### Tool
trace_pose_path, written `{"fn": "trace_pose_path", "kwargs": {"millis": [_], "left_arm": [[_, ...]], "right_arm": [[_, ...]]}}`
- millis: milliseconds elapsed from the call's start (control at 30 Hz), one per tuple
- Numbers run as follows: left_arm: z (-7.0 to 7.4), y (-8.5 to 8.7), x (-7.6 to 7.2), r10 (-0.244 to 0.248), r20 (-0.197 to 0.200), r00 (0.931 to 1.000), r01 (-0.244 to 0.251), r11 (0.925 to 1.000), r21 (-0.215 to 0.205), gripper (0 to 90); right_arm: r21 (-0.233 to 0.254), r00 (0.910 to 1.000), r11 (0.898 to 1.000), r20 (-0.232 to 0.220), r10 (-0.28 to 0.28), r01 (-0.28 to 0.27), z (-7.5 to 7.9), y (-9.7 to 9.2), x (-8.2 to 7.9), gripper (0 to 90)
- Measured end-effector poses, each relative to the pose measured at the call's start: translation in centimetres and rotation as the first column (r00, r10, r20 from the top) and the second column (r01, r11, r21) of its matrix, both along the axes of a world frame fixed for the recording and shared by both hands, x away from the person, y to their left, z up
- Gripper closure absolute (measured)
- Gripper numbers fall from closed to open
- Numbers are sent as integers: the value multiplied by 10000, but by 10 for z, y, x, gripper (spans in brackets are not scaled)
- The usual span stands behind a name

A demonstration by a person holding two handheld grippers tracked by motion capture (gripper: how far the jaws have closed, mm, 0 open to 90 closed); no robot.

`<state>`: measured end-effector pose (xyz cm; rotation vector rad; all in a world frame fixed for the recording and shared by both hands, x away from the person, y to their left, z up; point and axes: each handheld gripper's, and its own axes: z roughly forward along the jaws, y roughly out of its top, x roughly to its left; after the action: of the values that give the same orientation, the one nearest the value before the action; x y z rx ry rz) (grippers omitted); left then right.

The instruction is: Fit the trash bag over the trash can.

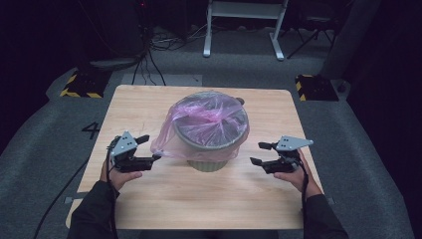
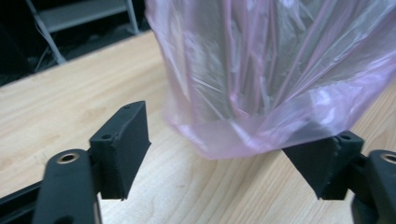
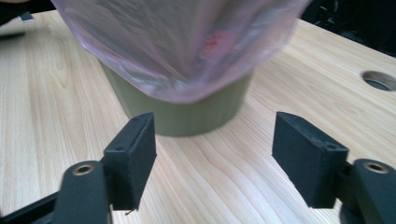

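An olive green bin (image 1: pixel 209 162) stands at the middle of the wooden table (image 1: pixel 164 209). A translucent pink bag (image 1: pixel 209 119) lines it and is folded down over its rim. My left gripper (image 1: pixel 149 149) is just left of the bin with its jaws open. In the left gripper view a loose fold of the bag (image 2: pixel 261 70) hangs between the jaws of the left gripper (image 2: pixel 224 140), and the pads do not press on it. My right gripper (image 1: pixel 257 153) is right of the bin, open and holding nothing. The right gripper (image 3: pixel 215 140) faces the bin (image 3: pixel 187 116) and the bag (image 3: pixel 187 46) from a short gap.
A round cable hole (image 3: pixel 379 80) is cut into the table top near the bin. Grey carpet surrounds the table. Beyond it stand a white desk frame (image 1: pixel 244 20), floor cables (image 1: pixel 149 55) and two yellow-and-black striped blocks (image 1: pixel 79 87) (image 1: pixel 313 85).
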<state>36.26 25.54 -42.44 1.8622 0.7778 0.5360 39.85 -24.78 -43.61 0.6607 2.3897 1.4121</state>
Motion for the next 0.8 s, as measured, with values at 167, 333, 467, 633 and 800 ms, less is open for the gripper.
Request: {"fn": "trace_pose_path", "kwargs": {"millis": [167, 333, 467, 633, 800], "left_arm": [[2, 9, -3, 347, 67, 9994, -347, 9994, 44, 227], [5, 29, -3, 986, 3, 9951, -986, 9951, 35, 237], [-4, 43, 3, 1678, -416, 9849, -1684, 9856, -118, 248], [10, 35, 8, 1385, -152, 9902, -1392, 9875, -744, 260], [46, -6, 31, 1285, 461, 9906, -1262, 9908, -492, 263]], "right_arm": [[467, 9991, 9981, 88, -403, 399, 9, -19, -2, 290], [1170, 9880, 9831, 458, -1472, 1411, 39, -31, 1, 330], [1062, 9798, 9792, 829, -1819, 1728, 59, -24, 3, 341], [922, 9782, 9824, 1155, -1728, 1627, 80, -8, 10, 365], [496, 9835, 9903, 1209, -1350, 1298, 112, 31, 33, 359]]}}
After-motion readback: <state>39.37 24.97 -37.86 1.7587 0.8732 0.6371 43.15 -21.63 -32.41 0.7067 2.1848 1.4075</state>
